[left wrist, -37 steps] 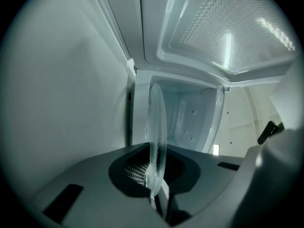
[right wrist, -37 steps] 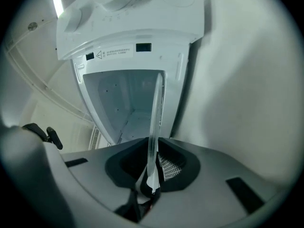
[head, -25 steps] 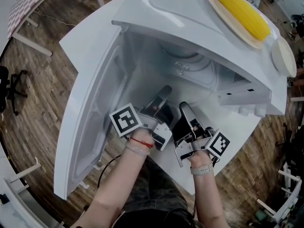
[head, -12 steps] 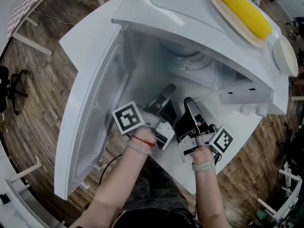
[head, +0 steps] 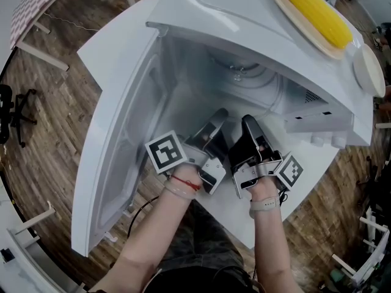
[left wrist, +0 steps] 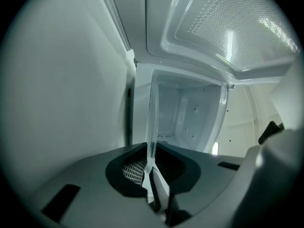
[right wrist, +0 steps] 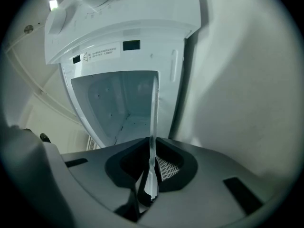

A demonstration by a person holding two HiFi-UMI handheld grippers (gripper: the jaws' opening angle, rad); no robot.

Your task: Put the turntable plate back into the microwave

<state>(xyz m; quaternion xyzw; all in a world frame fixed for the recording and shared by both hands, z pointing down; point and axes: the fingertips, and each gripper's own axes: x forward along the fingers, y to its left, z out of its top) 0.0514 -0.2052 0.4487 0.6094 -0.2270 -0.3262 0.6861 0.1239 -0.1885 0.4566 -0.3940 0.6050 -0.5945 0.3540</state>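
Holding the turntable plate (left wrist: 153, 118) by its near rim, left gripper (head: 216, 117) and right gripper (head: 249, 123) were each clamped on the glass edge, side by side at the mouth of the microwave (head: 201, 17). Door (head: 116, 145) was open. Plate probably partway inside the cavity; seating unclear.

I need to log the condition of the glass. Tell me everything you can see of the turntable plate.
The turntable plate is thin, clear glass with a slightly thickened, rounded rim, and no crack shows. Both gripper views show it edge-on, running straight out from the jaws. The left gripper and right gripper are each shut on its near rim. In the head view it reaches into the open microwave. Whether it touches the cavity floor cannot be told.
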